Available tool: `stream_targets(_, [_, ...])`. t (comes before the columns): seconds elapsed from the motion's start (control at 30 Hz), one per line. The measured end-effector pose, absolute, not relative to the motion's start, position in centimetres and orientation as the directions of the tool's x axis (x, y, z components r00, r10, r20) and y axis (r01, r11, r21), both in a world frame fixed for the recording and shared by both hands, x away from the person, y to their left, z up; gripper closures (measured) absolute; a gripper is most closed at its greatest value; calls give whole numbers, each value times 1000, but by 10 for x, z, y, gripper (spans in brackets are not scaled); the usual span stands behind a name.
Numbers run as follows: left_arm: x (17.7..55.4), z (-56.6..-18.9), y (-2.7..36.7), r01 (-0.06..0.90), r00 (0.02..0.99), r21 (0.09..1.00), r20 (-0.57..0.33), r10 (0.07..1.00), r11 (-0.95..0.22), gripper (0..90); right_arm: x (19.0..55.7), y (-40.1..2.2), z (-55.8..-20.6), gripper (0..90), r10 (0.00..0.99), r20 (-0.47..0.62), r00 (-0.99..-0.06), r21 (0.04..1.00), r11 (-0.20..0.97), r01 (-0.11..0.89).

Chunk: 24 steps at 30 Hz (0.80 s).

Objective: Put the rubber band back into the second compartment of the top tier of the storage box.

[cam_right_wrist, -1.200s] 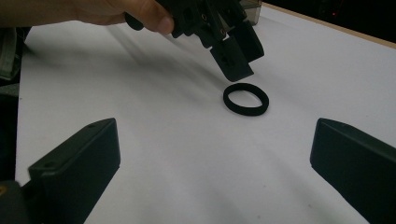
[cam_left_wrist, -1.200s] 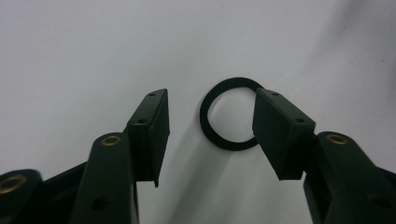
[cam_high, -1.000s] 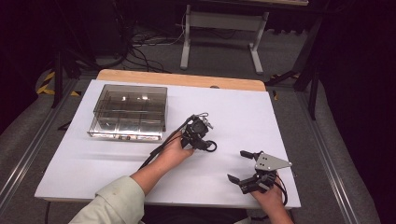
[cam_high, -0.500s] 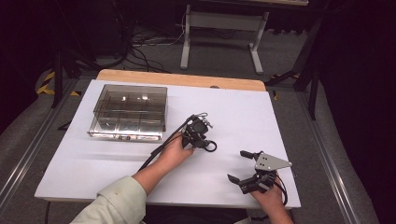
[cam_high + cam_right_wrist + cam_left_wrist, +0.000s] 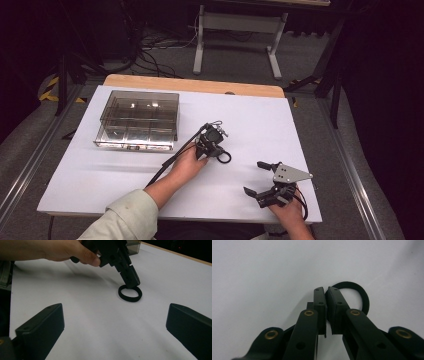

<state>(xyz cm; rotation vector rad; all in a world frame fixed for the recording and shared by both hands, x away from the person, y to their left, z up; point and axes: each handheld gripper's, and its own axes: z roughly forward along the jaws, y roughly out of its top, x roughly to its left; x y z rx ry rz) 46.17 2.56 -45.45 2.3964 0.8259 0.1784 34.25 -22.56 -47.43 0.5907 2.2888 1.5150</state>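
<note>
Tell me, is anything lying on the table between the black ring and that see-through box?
Nothing visible does. The black ring lies on the white table with the left gripper shut on its edge. Between it and the clear box there is just bare table.

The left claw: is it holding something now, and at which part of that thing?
Yes. The left claw has just closed on the black ring lying on the white table, pinching one side of its band. The right claw is open, holding nothing.

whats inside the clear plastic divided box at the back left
Through the clear plastic divided box, the compartments look bare, showing dividers and glare; its near-edge compartments are too reflective to tell.
</note>
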Motion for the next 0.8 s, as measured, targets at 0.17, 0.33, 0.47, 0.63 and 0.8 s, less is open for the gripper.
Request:
stream_targets(0.17, [458,-447,27,501,805,596,-53,591,-628,865,342,-226,-474,24,510,-47,-859,924,348,156])
stream_targets(0.33, [454,-436,31,488,810,616,-56,584,-618,865,342,-225,-474,24,512,-44,-858,925,345,159])
stream_targets(0.47, [451,-428,35,487,807,637,-64,588,-598,866,342,-225,-474,24,513,-45,-857,925,346,158])
stream_targets(0.63, [447,-416,43,484,809,661,-88,582,-573,865,342,-225,-474,25,513,-46,-857,924,349,159])
stream_targets(0.8, [443,-407,47,469,813,682,-86,576,-561,865,342,-225,-474,25,513,-46,-857,924,348,159])
